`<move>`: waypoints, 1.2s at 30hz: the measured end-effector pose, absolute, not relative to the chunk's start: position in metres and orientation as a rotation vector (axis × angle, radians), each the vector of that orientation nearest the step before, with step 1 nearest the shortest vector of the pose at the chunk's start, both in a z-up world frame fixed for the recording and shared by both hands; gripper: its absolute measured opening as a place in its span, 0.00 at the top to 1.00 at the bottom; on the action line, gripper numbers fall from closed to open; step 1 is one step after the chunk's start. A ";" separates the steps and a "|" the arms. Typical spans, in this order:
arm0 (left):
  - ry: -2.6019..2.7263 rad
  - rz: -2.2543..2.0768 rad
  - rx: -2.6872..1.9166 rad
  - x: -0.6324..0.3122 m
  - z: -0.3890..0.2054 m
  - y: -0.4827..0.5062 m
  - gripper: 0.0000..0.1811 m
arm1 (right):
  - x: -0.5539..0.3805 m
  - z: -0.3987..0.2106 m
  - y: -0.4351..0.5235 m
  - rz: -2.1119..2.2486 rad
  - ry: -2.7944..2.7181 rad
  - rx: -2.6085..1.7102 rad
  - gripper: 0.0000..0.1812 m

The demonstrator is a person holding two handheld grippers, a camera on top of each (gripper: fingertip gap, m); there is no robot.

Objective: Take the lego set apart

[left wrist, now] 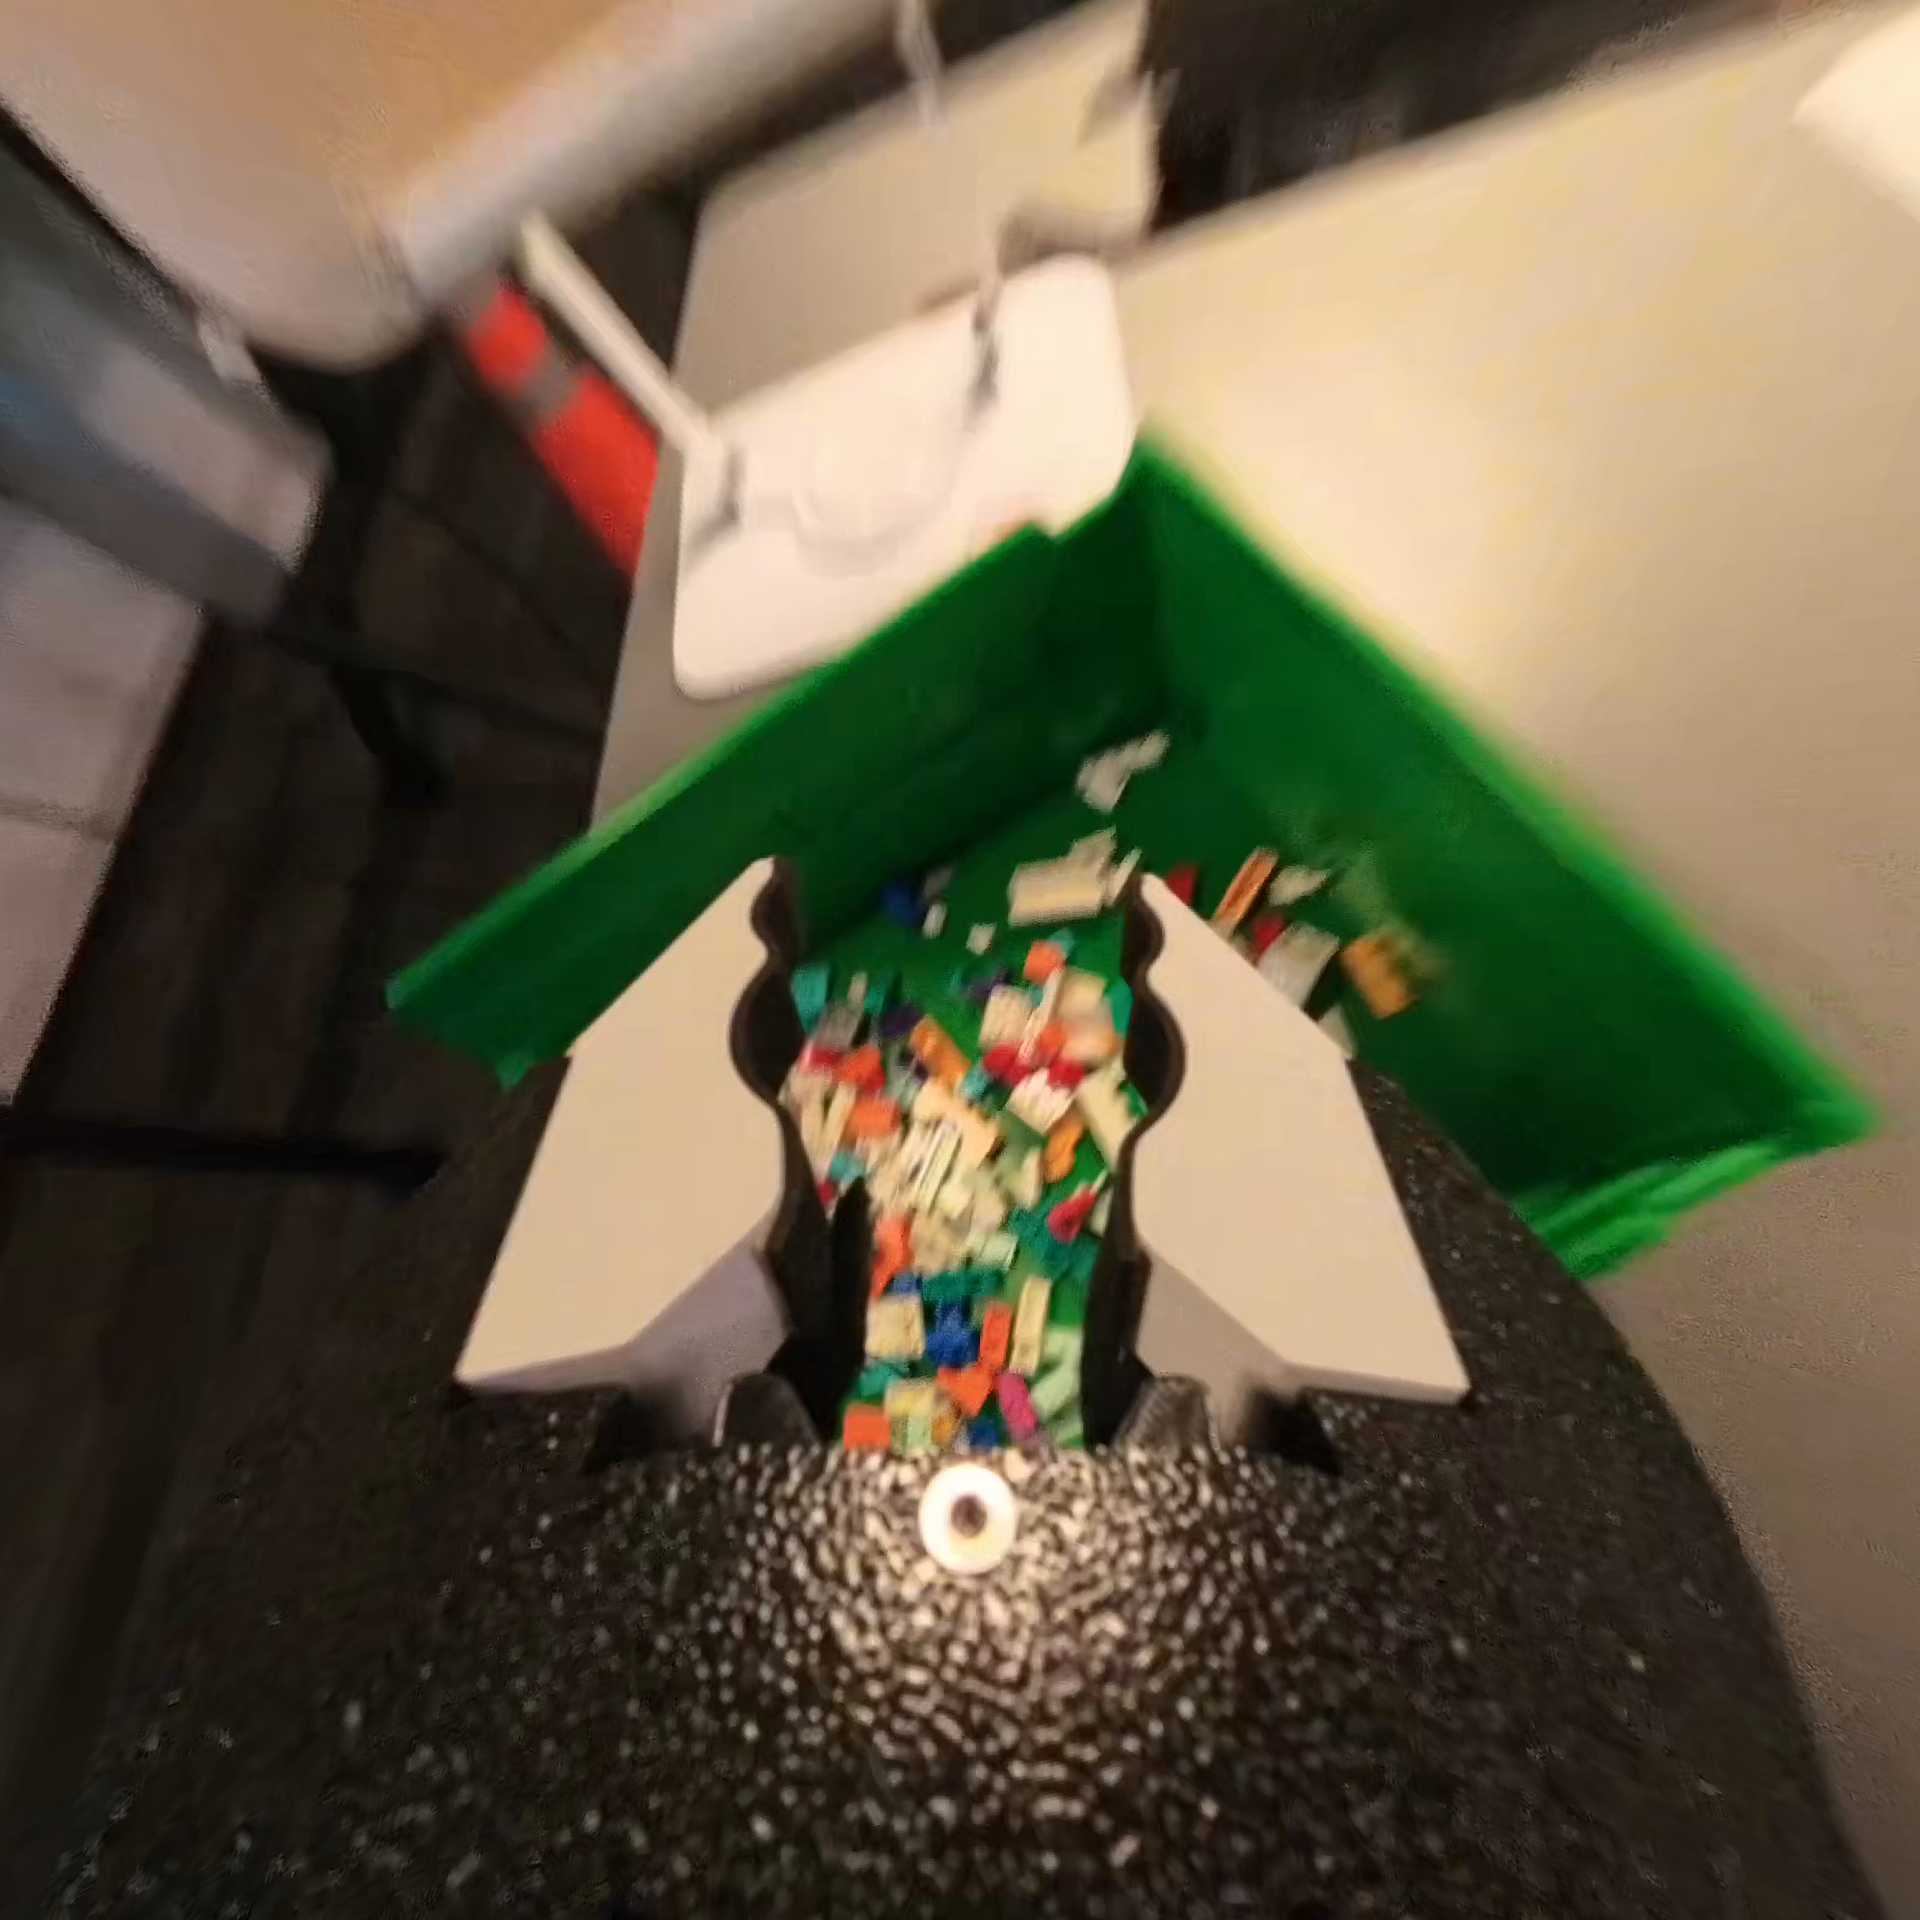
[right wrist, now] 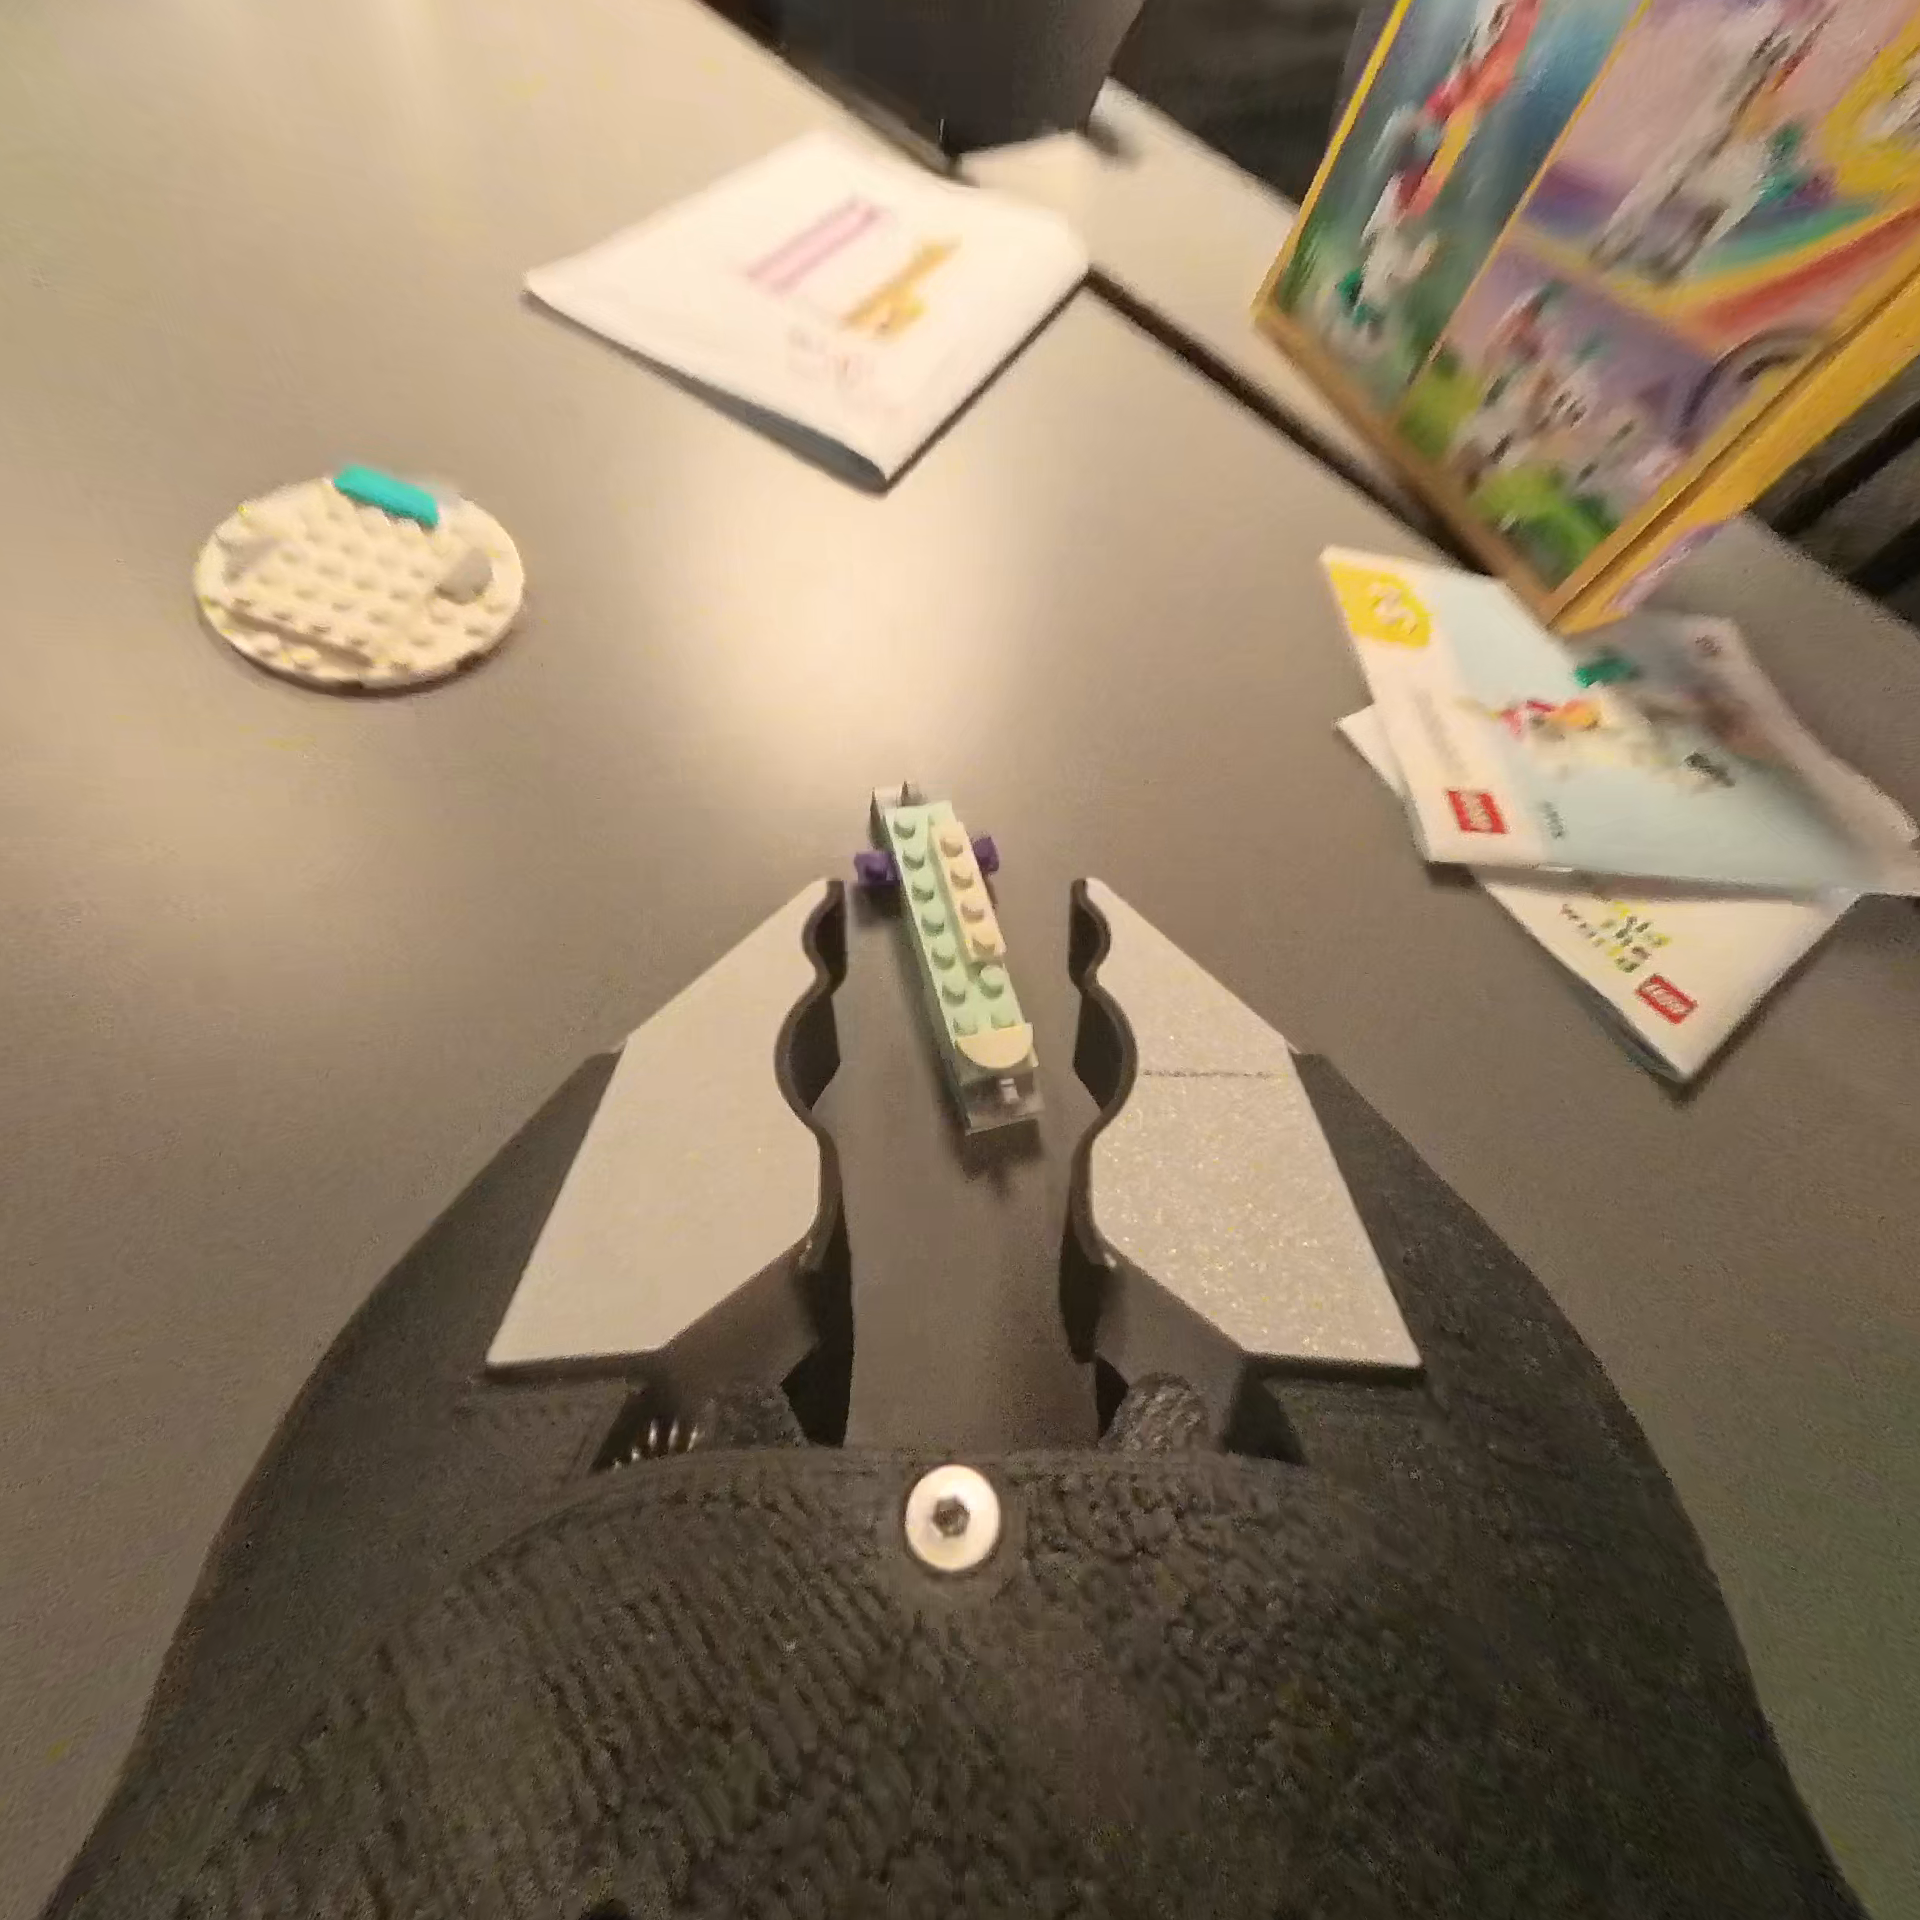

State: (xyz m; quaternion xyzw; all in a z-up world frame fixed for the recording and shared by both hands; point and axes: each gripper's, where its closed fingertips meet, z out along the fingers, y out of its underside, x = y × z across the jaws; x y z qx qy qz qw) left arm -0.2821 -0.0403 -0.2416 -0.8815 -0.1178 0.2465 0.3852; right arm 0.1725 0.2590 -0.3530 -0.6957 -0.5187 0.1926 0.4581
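In the right wrist view a long mint-green lego assembly with tan plates on top and purple bits at its far end lies on the grey table. My right gripper is open, its fingers either side of the assembly without touching it. A round white studded plate with a teal brick lies at the left. In the blurred left wrist view my left gripper is open and empty above a green bin holding several loose coloured bricks.
An open instruction booklet lies at the back of the table. The set's picture box stands at the right, with booklets in front of it. A white object sits behind the bin. The table edge drops to dark floor on the left. Tip to tip, the grippers are about 55 cm apart. The round white studded plate is about 12 cm from my right fingertips and 40 cm from my left.
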 end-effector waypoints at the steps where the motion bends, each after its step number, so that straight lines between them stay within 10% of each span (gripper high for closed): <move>1: -0.219 0.603 -2.155 -0.265 -0.221 -0.029 0.68 | 0.172 -0.358 0.261 0.465 -1.293 -1.744 0.80; 13: 0.533 -0.646 -1.699 0.019 -0.218 0.062 0.95 | 0.116 -0.324 0.201 0.477 -1.523 -1.294 0.92; 19: 0.339 -1.050 -1.947 0.046 -0.307 0.096 0.69 | 0.070 -0.320 0.131 0.430 -1.661 -0.843 0.92; 30: 0.379 -1.319 -1.892 0.056 -0.317 0.080 0.94 | 0.058 -0.316 0.097 0.472 -1.700 -0.660 0.92; 36: 0.312 -1.297 -1.914 0.052 -0.323 0.090 0.83 | 0.059 -0.317 0.094 0.502 -1.712 -0.662 0.92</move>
